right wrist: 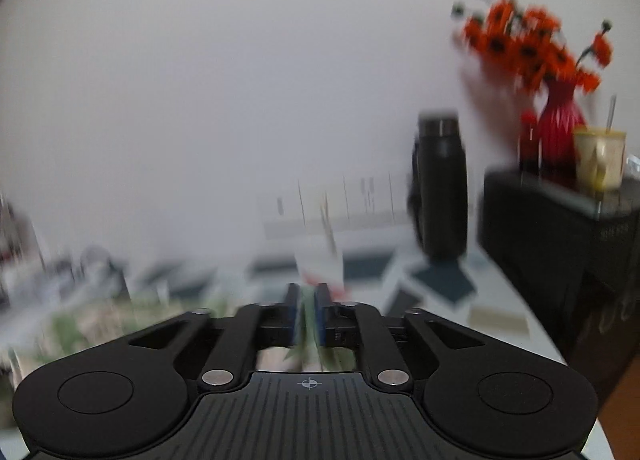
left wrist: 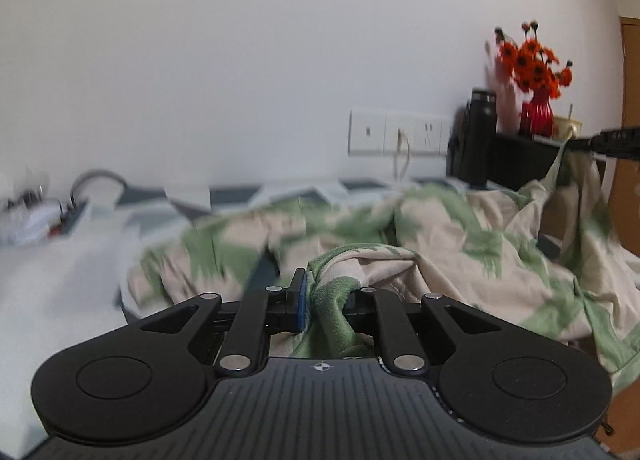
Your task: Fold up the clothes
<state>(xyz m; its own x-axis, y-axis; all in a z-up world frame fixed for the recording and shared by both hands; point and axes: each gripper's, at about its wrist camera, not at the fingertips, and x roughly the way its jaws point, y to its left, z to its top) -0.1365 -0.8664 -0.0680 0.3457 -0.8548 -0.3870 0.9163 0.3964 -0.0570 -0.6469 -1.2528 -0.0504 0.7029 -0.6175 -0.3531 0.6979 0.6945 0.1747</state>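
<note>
A beige garment with green patches (left wrist: 440, 228) lies crumpled and partly lifted over the bed. My left gripper (left wrist: 326, 300) is shut on a bunched green fold of it, and the cloth runs up to the right toward the other gripper (left wrist: 612, 142) at the frame's edge. In the right wrist view, my right gripper (right wrist: 306, 312) is shut on a thin edge of the same garment (right wrist: 306, 324), which hangs blurred below the fingers. The right wrist view is smeared by motion.
A bed sheet with grey and white blocks (left wrist: 240, 196) lies under the garment. A black side table (right wrist: 560, 244) at the right carries a red vase of orange flowers (right wrist: 560, 120), a cup (right wrist: 600, 158) and a black flask (right wrist: 440, 188). Wall sockets (left wrist: 400, 134) sit behind.
</note>
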